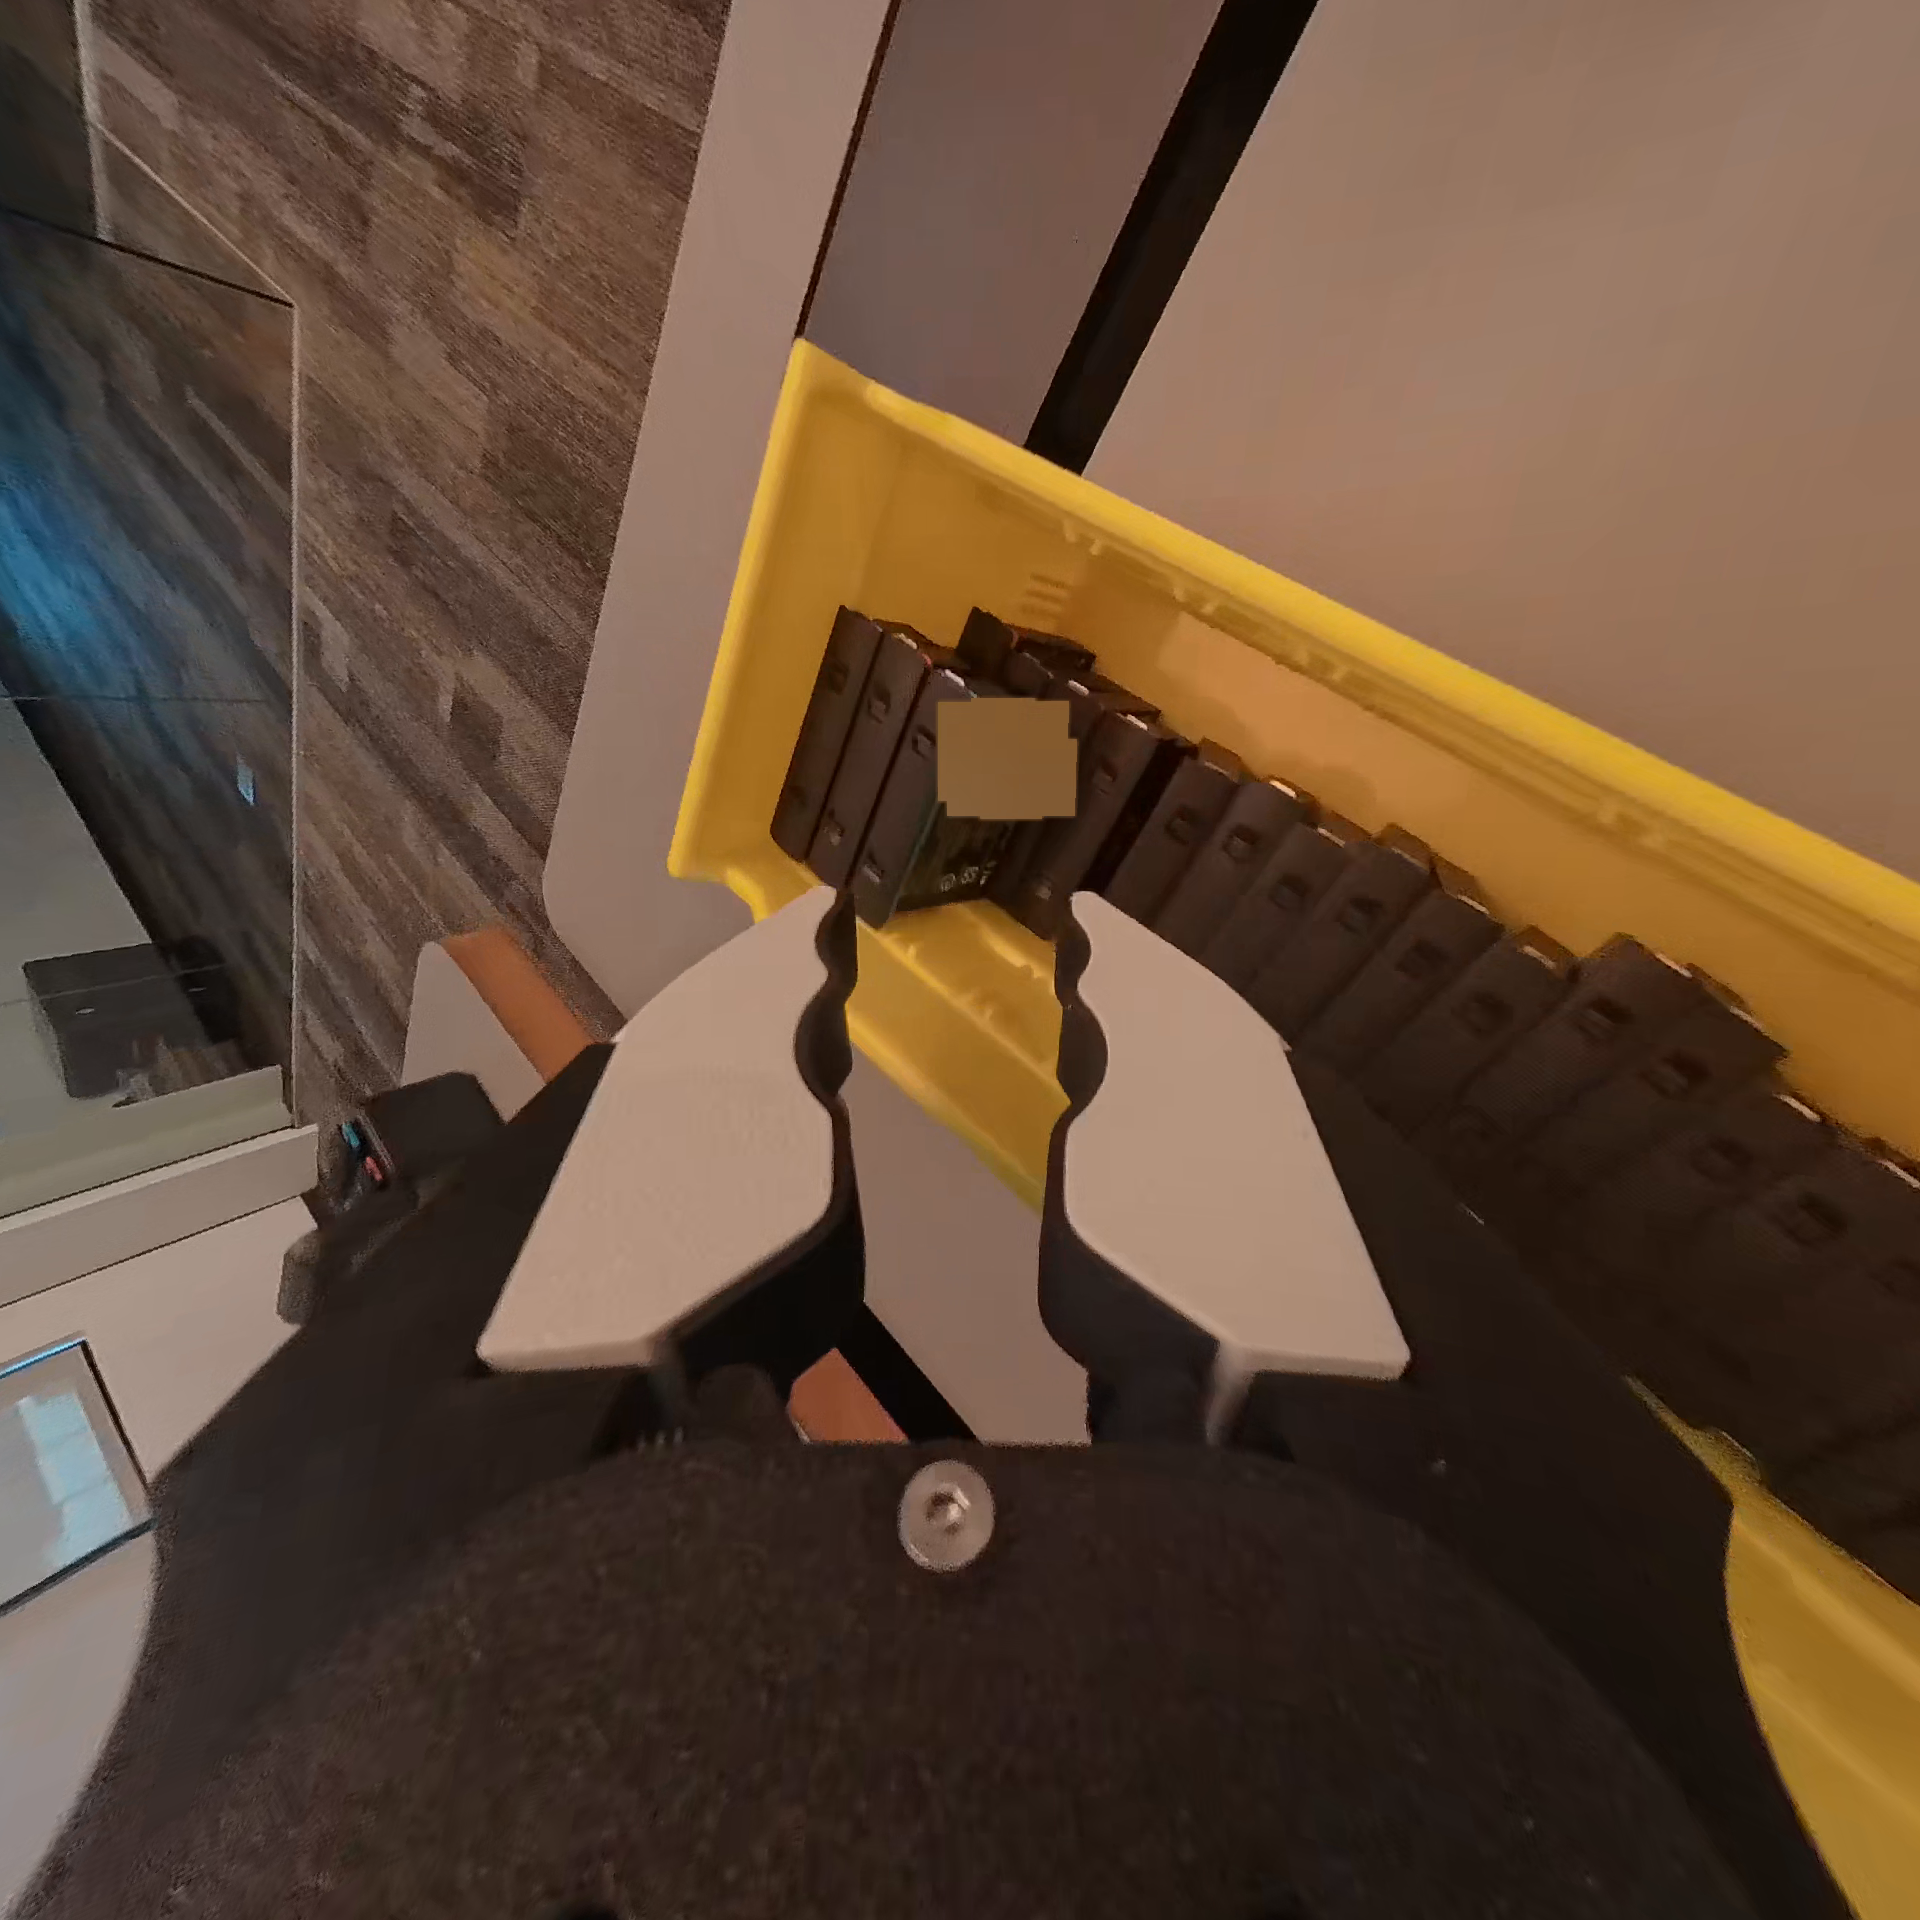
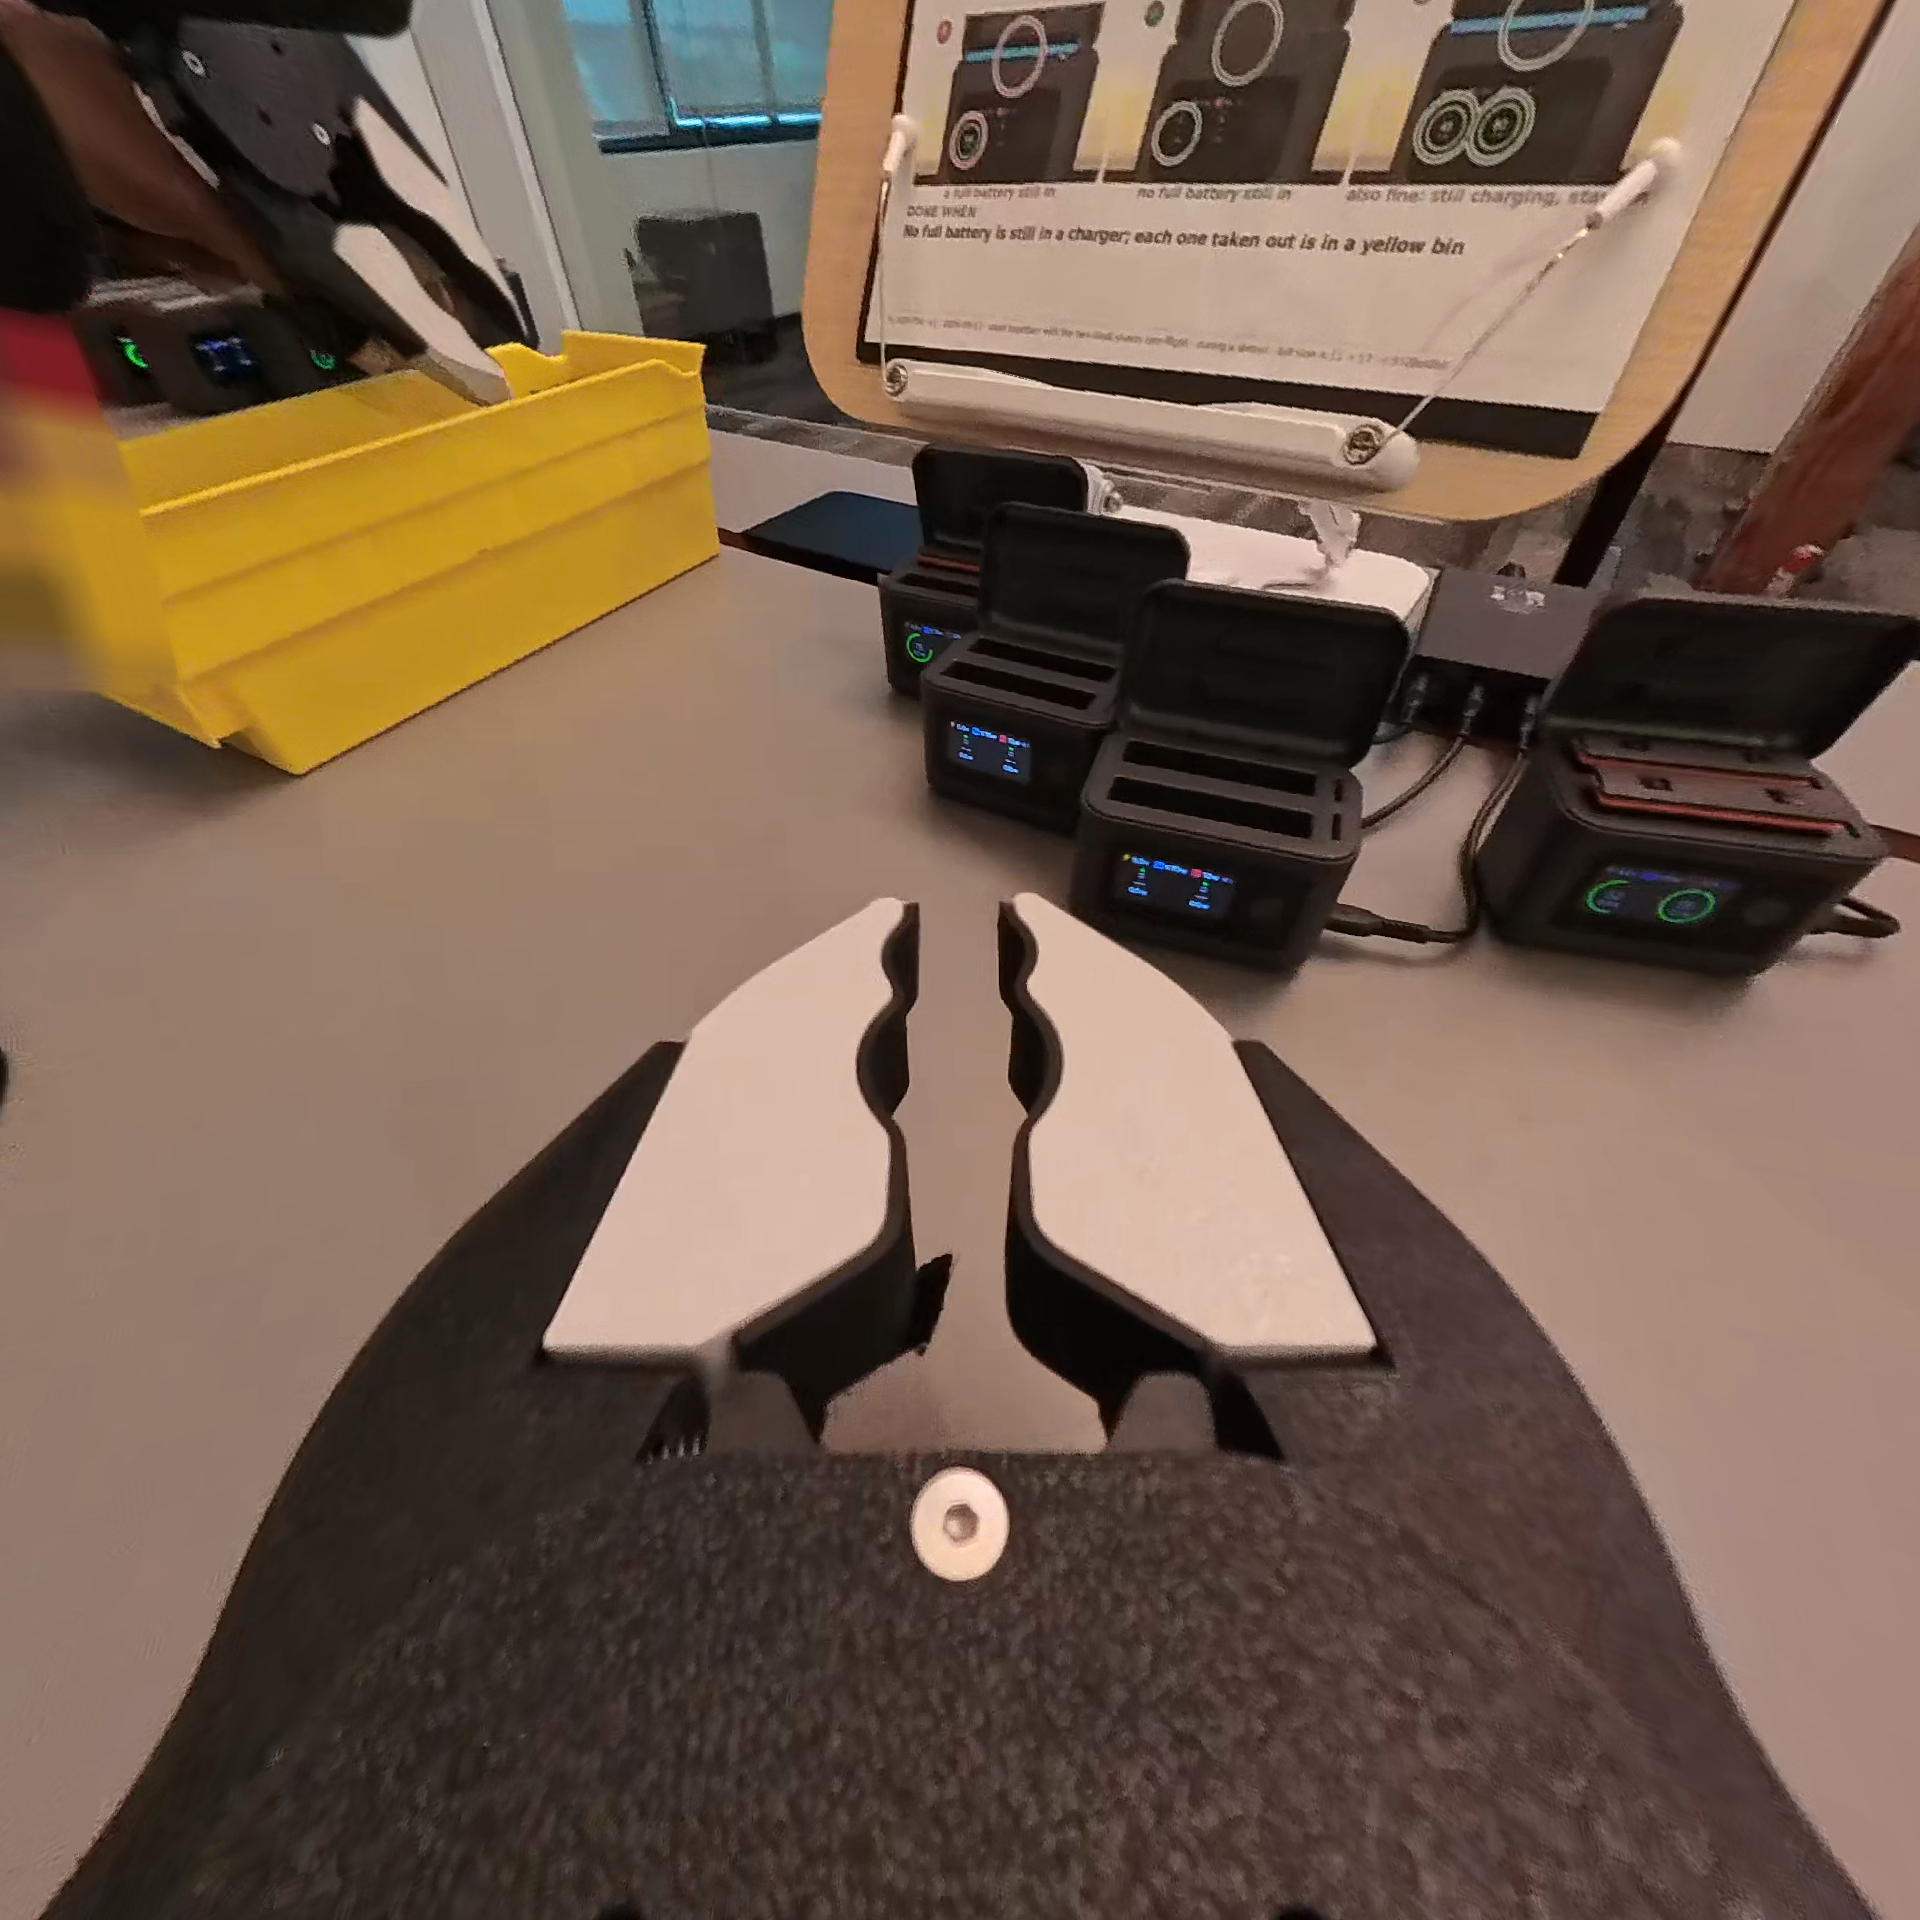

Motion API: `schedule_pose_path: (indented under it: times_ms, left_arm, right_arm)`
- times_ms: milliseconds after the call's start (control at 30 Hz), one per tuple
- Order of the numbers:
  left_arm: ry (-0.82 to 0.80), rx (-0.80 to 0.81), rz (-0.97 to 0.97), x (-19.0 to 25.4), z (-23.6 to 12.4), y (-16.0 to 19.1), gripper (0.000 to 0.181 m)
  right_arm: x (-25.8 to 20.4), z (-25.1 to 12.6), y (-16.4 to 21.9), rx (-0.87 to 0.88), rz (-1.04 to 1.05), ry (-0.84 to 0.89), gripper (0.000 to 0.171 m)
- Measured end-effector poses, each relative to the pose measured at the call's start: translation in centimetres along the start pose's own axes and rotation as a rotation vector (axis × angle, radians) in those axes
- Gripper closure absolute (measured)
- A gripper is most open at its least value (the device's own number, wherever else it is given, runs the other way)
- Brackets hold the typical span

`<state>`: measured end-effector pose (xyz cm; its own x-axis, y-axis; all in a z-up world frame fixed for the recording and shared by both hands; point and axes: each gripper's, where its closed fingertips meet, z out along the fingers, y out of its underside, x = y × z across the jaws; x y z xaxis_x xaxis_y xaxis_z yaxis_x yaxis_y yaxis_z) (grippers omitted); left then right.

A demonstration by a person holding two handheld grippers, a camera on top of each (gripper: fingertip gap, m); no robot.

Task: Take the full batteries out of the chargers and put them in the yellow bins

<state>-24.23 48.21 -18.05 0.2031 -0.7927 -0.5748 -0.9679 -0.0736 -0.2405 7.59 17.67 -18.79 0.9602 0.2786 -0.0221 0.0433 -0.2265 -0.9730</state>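
The left tongs (image 1: 951, 909) stood wide over the yellow bin (image 1: 1299, 665), tips flanking a battery (image 1: 940, 831) that sat at the bin's end among standing rows, label face up, leaning, long axis towards the camera. Withdrawing straight back would best avoid toppling neighbours. The right tongs (image 2: 958, 914) hovered narrow and empty above the tabletop (image 2: 520, 883), near the chargers (image 2: 1216, 821).

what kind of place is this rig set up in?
Probably an office or lab workbench used as a battery-charging station: a grey table with several open chargers cabled together, a yellow bin lined with black batteries, and a clipboard with picture instructions.
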Motion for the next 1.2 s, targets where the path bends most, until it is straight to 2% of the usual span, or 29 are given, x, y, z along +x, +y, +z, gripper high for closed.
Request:
schedule_pose_path:
  times_ms: [400, 900, 1200]
  left_arm:
    - [0.013, -0.082, 0.133, -0.6, 3.8, -0.4, 0.15]
    - [-0.227, -0.028, 0.269, -0.5, 3.5, -0.7, 0.162]
    - [-0.185, 0.02, 0.253, 0.4, 2.7, -0.6, 0.167]
  right_arm:
    - [1.0, 0.5, 0.9, -0.04, 0.015, 0.014, 0.165]
    - [0.7, 0.8, 1.5, -0.067, 0.015, -0.009, 0.164]
    - [0.5, 0.9, 1.8, -0.085, 0.014, -0.026, 0.164]
